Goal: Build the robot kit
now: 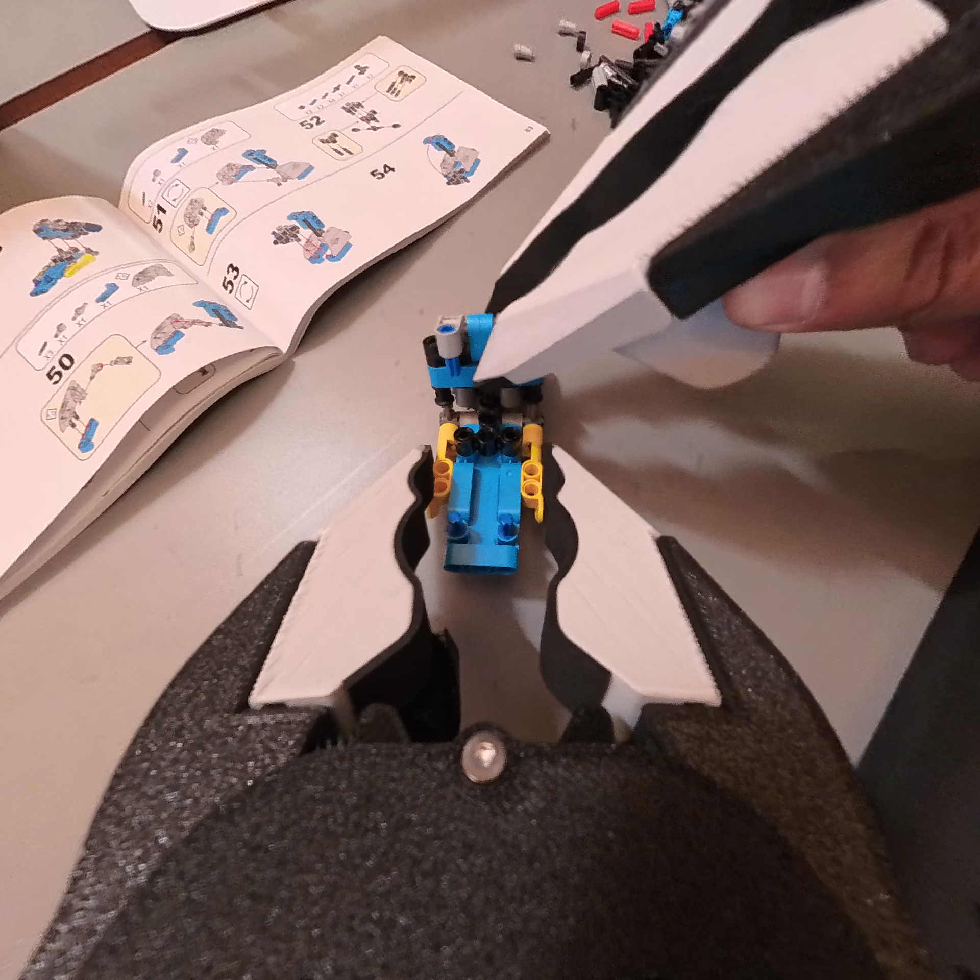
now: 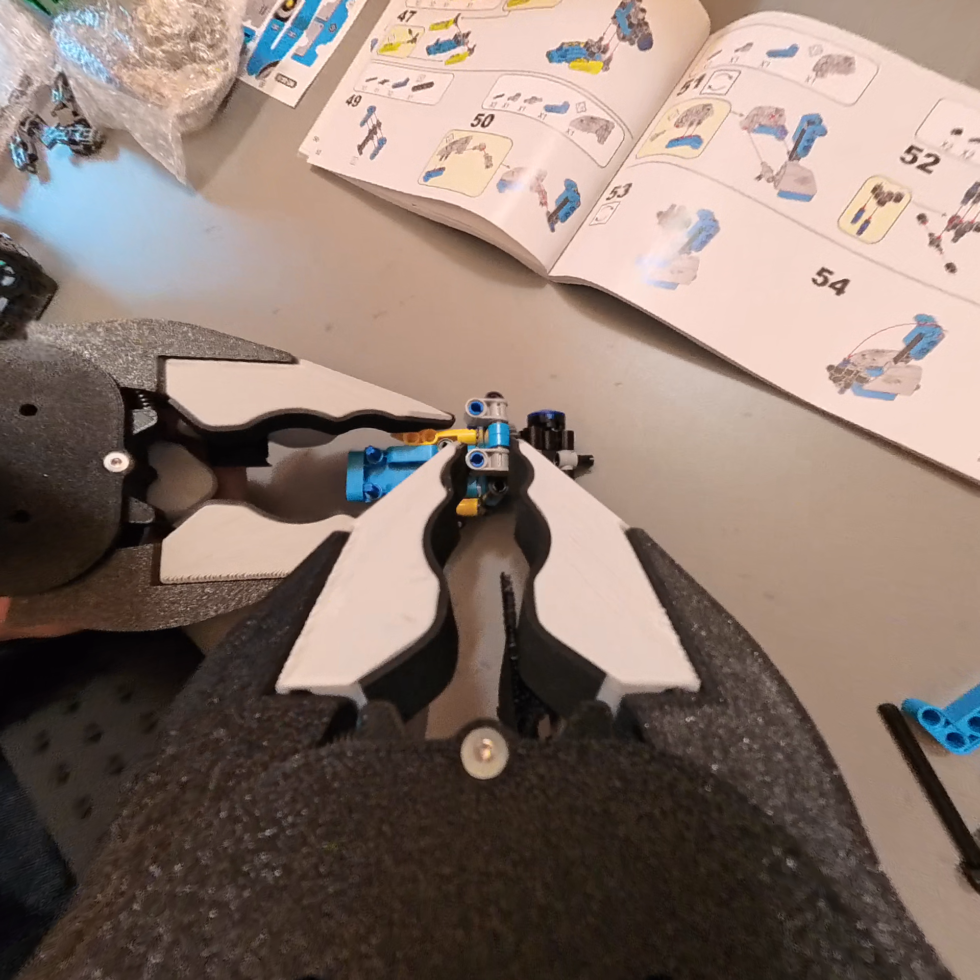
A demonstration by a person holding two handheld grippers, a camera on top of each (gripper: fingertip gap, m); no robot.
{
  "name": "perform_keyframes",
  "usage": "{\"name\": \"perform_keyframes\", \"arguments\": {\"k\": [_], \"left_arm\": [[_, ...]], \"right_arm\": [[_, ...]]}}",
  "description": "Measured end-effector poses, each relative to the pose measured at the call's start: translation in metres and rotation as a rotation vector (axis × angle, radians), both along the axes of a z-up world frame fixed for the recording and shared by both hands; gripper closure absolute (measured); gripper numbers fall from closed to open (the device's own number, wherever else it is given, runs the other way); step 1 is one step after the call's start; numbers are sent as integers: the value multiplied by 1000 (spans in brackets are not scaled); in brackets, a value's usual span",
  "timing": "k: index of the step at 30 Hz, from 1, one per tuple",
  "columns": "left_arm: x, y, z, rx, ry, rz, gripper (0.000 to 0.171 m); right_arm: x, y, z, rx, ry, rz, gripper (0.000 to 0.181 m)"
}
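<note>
While both grippers [image 1: 485, 461] [image 2: 485, 451] clamp model [image 1: 480, 509], numbered booklet [image 1: 238, 222]

The far end of the blue and yellow brick model [image 1: 480, 477] is covered by the right tongs [image 1: 480, 379] in the left wrist view, so the contact there cannot be made out. In the right wrist view the right tongs [image 2: 485, 461] hide the model's middle. The open instruction booklet [image 2: 742, 212] runs off the right edge — its far page is cut. The loose small parts [image 1: 610, 58] near the top edge are too small to tell apart. The plastic bags [image 2: 132, 58] — blurred — are cropped at the corner. A blue angled piece [image 2: 949, 718] is cut by the right edge.
</note>
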State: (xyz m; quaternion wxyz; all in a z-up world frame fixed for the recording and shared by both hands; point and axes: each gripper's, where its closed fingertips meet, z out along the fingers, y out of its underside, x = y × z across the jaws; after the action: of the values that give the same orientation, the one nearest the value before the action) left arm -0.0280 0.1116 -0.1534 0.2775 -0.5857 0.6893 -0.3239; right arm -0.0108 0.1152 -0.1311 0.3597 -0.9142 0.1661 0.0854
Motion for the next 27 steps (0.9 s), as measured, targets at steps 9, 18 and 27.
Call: {"name": "perform_keyframes", "arguments": {"k": [9, 18, 27], "left_arm": [[-1, 0, -1, 17, 3, -4, 130], [-4, -1, -2, -25, 16, -10, 130], [-5, -1, -4, -34, 30, -16, 130]], "right_arm": [[-2, -3, 0, 73, -80, -8, 166], [-4, -6, 0, -12, -60, 30, 166], [-8, -6, 1, -34, -105, 25, 166]]}}
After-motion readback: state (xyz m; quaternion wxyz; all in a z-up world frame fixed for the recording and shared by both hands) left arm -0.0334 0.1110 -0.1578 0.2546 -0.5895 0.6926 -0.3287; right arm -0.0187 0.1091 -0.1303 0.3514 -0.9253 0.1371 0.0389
